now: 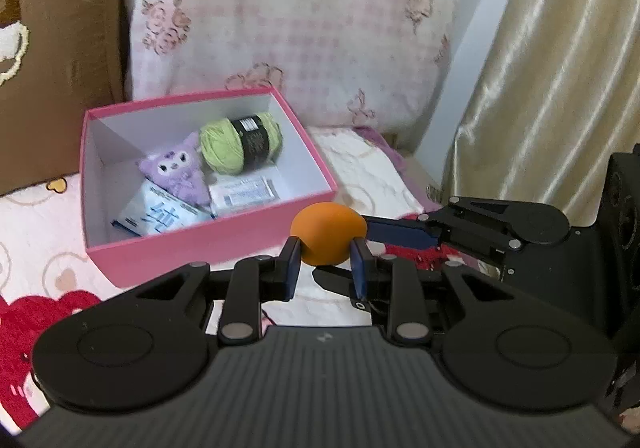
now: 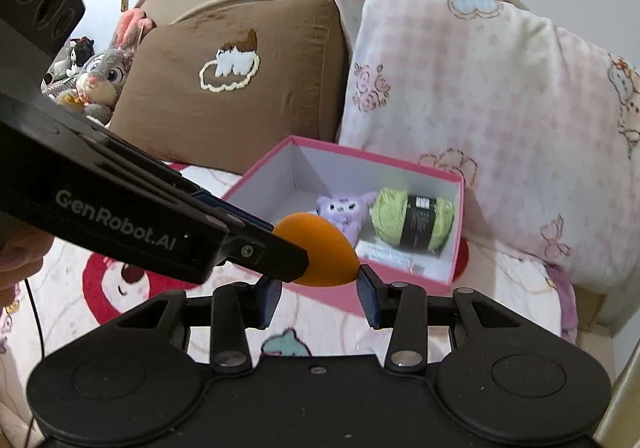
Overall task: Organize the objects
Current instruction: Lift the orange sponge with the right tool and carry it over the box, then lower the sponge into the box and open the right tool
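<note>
Left wrist view: left gripper (image 1: 325, 248) clamped on orange makeup sponge (image 1: 328, 234) near pink box (image 1: 208, 244), right gripper (image 2: 318, 290) apart around it; soft, light, hold at wide middle.

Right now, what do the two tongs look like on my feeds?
Both tongs, left and right, are matte black linkage frames with round pivot housings, silver rivets and blue ribbed finger pads. White "GenRobot.AI" lettering marks the left one's side.
</note>
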The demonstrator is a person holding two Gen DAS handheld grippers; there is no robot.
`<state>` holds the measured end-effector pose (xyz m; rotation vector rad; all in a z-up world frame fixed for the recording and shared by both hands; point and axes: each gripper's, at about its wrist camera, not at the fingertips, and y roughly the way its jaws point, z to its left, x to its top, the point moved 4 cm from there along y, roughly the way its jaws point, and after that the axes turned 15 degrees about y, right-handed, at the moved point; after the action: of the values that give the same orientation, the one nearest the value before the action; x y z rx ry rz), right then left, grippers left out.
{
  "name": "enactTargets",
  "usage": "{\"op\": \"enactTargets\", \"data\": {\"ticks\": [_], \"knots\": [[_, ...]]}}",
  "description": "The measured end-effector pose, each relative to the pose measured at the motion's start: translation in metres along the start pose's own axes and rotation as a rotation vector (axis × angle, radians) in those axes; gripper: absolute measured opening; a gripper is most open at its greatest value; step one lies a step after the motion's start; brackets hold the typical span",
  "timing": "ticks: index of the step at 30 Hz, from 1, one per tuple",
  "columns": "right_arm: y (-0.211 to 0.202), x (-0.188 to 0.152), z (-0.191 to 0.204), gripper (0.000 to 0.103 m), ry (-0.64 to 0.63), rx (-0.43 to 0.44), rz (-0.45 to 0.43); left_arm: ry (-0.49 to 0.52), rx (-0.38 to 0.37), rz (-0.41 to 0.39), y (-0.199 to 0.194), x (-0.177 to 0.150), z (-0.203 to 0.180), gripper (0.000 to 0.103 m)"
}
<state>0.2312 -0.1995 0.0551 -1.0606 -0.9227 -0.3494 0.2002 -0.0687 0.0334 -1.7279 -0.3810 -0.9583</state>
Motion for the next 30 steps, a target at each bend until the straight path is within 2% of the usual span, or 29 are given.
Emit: {"op": "enactTargets", "data": {"ticks": [8,14,24,30], "knots": [[0.034,0.041,-0.007,0.046,0.072,0.057,0.037,-0.109,0.015,-0.038,0.008,0.024,0.047,0.026],[0.084,0.059,-0.016,0.046,0.107,0.102,0.098,-0.181,0.045,-0.036,0.035,0.029,0.085,0.025],[0.169,0.049,-0.029,0.046,0.142,0.037,0.241,-0.326,0.042,0.044,0.113,0.007,0.138,0.025],[0.190,0.042,-0.034,0.048,0.113,0.035,0.244,-0.392,0.058,0.069,0.145,-0.004,0.153,0.025]]}}
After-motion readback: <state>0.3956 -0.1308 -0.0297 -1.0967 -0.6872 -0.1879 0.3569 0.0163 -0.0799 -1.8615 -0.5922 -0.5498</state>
